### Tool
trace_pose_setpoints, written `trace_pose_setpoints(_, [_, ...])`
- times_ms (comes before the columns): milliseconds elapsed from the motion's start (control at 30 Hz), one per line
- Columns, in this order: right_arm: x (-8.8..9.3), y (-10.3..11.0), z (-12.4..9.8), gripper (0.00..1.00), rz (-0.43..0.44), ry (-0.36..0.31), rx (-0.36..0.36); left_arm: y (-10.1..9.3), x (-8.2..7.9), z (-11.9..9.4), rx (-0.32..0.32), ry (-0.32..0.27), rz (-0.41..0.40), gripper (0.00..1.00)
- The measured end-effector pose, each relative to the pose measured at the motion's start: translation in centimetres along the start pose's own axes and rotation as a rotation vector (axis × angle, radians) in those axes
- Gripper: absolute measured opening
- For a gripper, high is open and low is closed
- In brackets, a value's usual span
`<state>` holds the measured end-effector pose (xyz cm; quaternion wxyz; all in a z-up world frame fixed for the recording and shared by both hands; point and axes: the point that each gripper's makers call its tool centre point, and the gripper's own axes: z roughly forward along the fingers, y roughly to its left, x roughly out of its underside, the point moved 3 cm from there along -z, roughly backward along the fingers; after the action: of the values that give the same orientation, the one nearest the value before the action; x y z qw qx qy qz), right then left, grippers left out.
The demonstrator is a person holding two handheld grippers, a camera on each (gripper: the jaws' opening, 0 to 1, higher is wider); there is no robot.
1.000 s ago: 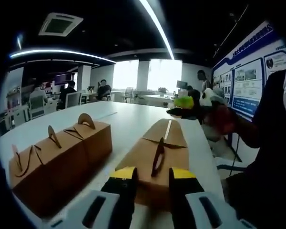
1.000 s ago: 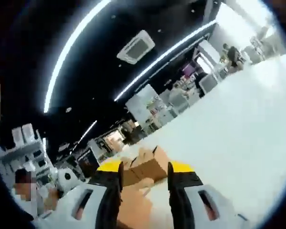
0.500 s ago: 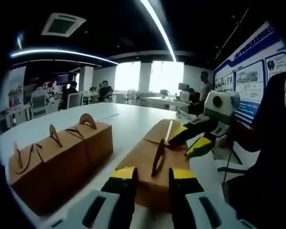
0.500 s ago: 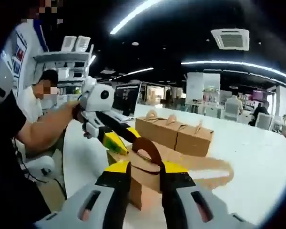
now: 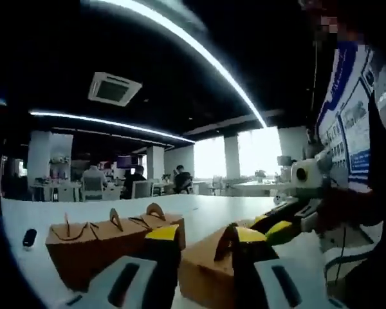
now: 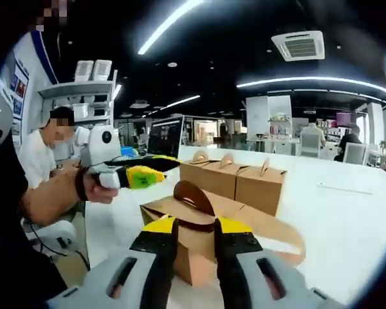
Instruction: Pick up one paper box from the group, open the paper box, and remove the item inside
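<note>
While gripping the box [image 6: 199, 222] handle, our right gripper [image 6: 194, 226] is pinching shut. We are holding the left gripper [image 5: 202, 235] spread beside it; two boxes [image 5: 106, 241] are sitting behind.

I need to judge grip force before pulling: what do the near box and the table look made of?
The near box looks like plain brown kraft card, matte, with a thin die-cut arched handle and folded flaps, so probably easy to crush. The table looks like smooth white laminate with a slight sheen; what lies under the surface cannot be told.
</note>
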<state>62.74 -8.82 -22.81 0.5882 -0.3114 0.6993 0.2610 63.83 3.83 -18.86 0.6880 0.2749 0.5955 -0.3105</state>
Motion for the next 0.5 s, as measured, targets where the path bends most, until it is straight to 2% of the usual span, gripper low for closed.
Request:
trace_pose_setpoints(67, [0.0, 0.0, 0.0, 0.24, -0.002, 0.001, -0.003, -0.2, -0.6, -0.7, -0.092, 0.017, 0.095, 0.28])
trace_pose_setpoints(133, [-0.1, 0.1, 0.0, 0.24, 0.000, -0.004, -0.003, -0.3, -0.4, -1.2, -0.166, 0.086, 0.200, 0.27])
trace_pose_setpoints(200, [-0.1, 0.1, -0.1, 0.24, 0.000, -0.008, -0.003, -0.4, 0.3, -1.8, -0.228, 0.169, 0.195, 0.27])
trace_pose_setpoints(267, [-0.1, 0.0, -0.1, 0.24, 0.002, -0.012, -0.003, -0.6, 0.9, -2.3, -0.258, 0.204, 0.160, 0.28])
trace_pose_setpoints(333, [-0.1, 0.0, -0.1, 0.24, -0.001, -0.011, -0.005, -1.1, 1.0, -2.6, -0.257, 0.201, 0.109, 0.28])
trace_pose_setpoints(400, [-0.1, 0.0, -0.1, 0.24, -0.005, -0.007, -0.008, -1.4, 1.1, -2.8, -0.262, 0.206, 0.104, 0.28])
trace_pose_setpoints(500, [-0.1, 0.0, -0.2, 0.24, -0.012, -0.002, -0.016, -1.7, 0.2, -3.3, -0.303, 0.206, 0.189, 0.27])
